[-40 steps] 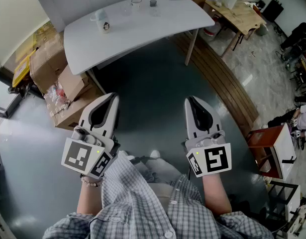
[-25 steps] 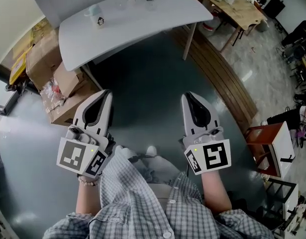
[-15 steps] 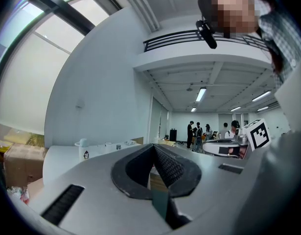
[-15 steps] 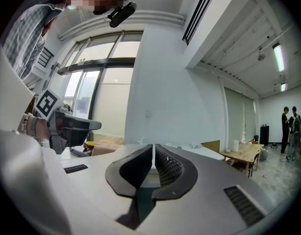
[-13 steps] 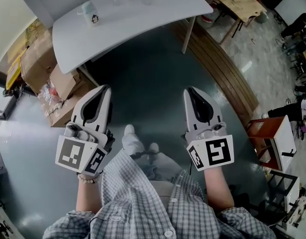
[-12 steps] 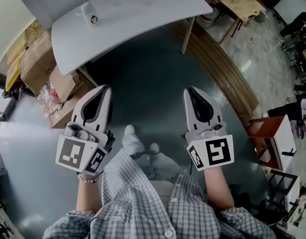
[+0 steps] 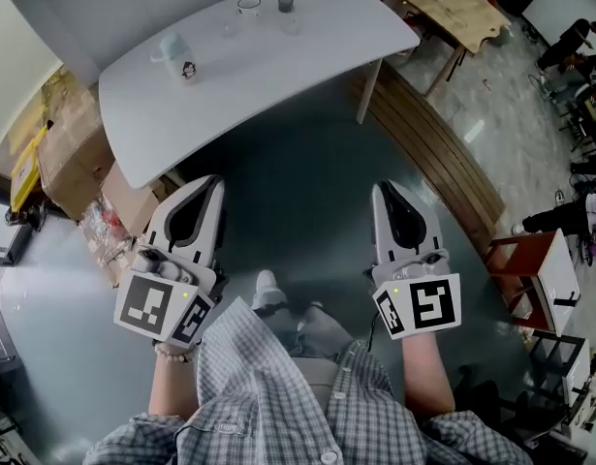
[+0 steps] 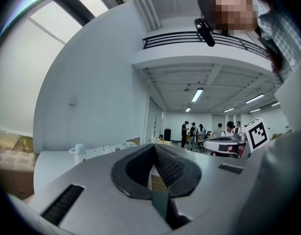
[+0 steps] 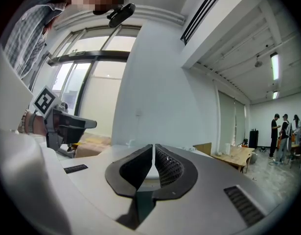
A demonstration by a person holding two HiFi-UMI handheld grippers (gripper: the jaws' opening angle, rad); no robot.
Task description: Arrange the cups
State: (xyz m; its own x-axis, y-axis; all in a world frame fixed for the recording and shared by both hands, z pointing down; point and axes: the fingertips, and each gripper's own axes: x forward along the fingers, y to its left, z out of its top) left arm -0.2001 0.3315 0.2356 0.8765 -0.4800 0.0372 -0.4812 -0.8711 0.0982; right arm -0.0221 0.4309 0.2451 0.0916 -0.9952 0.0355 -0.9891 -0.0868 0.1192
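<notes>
No words can be read anywhere. The only marks are the black and white squares on the left cube (image 7: 162, 306) and the right cube (image 7: 419, 305), and a dark little picture on the small cup (image 7: 189, 68) that is too tiny to make out. The cups all stand on the white table (image 7: 307, 51) at 12 o'clock, well apart from both grippers. The small cup stands just beside a pale cup (image 7: 172, 46) near the table's left end. A clear glass (image 7: 249, 6) and a grey cup (image 7: 286, 4) stand farther back, near the far edge. The left gripper (image 7: 215, 180) points at the table with its two fingers pressed together, and nothing is between them. The right gripper (image 7: 383, 188) has its fingers closed to a thin slit, and it holds nothing too. Both hang over the dark floor (image 7: 298, 182), and the bare floor lies between them and the table. Brown boxes (image 7: 70, 134) sit at 9 o'clock, partly under the table's left end. A wooden table (image 7: 457, 13) is at 1 o'clock and a brown stool (image 7: 525, 269) is at 3 o'clock. The person's checked shirt (image 7: 278, 400) fills 6 o'clock, and a shoe (image 7: 266, 292) pokes out above it. In the left gripper view, people (image 8: 192, 132) stand far off in the room.
</notes>
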